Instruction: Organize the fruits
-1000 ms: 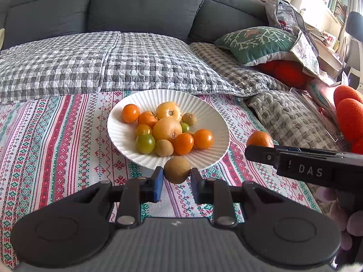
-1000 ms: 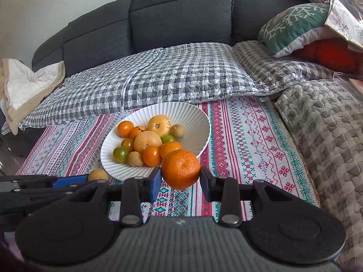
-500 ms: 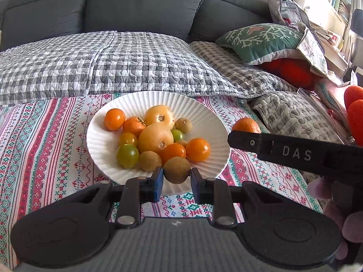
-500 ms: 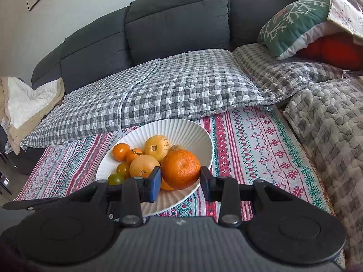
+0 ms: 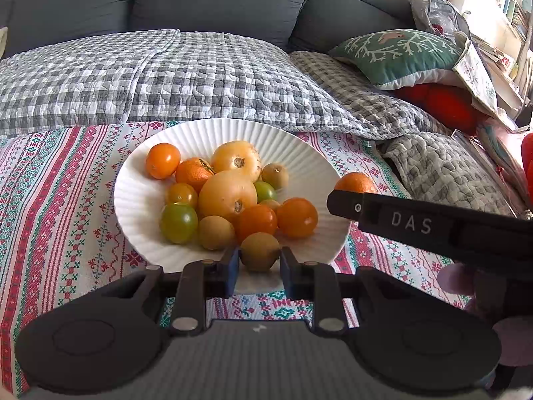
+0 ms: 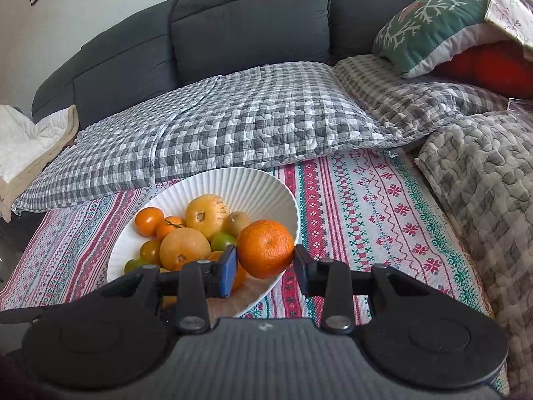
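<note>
Left gripper point(image 5: 259, 261): clamps kiwi point(image 5: 259, 252) over plate point(image 5: 140, 200) near rim, for dropping.
Right gripper point(image 6: 265, 268): clamps mandarin point(image 6: 265, 248) over plate's right edge.

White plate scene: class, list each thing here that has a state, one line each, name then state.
Left gripper: jaws shut on a kiwi.
Right gripper: jaws shut on a mandarin.
White plate: holding a pile of fruit, on the striped cloth.
</note>
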Tool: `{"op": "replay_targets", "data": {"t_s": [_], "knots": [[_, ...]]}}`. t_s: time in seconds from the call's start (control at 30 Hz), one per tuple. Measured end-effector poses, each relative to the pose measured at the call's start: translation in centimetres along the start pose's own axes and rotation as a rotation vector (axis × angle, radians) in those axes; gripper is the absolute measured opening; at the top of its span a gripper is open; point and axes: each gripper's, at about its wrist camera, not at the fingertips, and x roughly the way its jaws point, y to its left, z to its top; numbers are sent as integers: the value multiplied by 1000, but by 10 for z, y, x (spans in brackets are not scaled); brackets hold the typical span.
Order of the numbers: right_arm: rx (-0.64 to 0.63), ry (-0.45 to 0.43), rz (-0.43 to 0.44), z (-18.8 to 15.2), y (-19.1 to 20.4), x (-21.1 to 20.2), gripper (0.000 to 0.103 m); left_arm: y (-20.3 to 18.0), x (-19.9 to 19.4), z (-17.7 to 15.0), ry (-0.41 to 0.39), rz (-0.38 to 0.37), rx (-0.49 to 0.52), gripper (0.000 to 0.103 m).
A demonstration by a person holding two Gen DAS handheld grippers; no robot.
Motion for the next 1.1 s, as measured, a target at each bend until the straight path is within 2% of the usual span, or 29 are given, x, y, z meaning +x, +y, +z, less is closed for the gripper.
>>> {"op": "replay_targets", "data": {"t_s": [0.2, 0.33, 0.4, 0.47, 0.7, 0.77, 0.93, 1.03, 1.1], "knots": [[-2, 7, -6, -1, 2, 3, 33, 1, -1, 1, -5, 5, 7, 23], [1, -5, -7, 0, 3, 0, 36, 0, -4, 1, -12, 7, 15, 34], [3, -9, -3, 0, 3, -3, 43, -1, -5, 1, -13, 4, 18, 40], [4, -14, 3, 0, 3, -7, 56, -2, -8, 1, -19, -2, 21, 48], [-23, -30, -9, 0, 0, -29, 73, -3, -22, 0, -33, -9, 56, 70], [-25, -35, -23, 0, -1, -34, 82, -2, -26, -1, -34, -10, 60, 78], [-22, -47, -71, -4, -8, -51, 90, 3, -38, -7, -33, 13, 78, 88], [-25, -49, -94, -7, -10, -61, 95, 6, -45, -11, -31, 65, 75, 97], [-40, -46, -110, -10, -8, -67, 96, 7, -50, -13, -26, 101, 89, 97]]}}
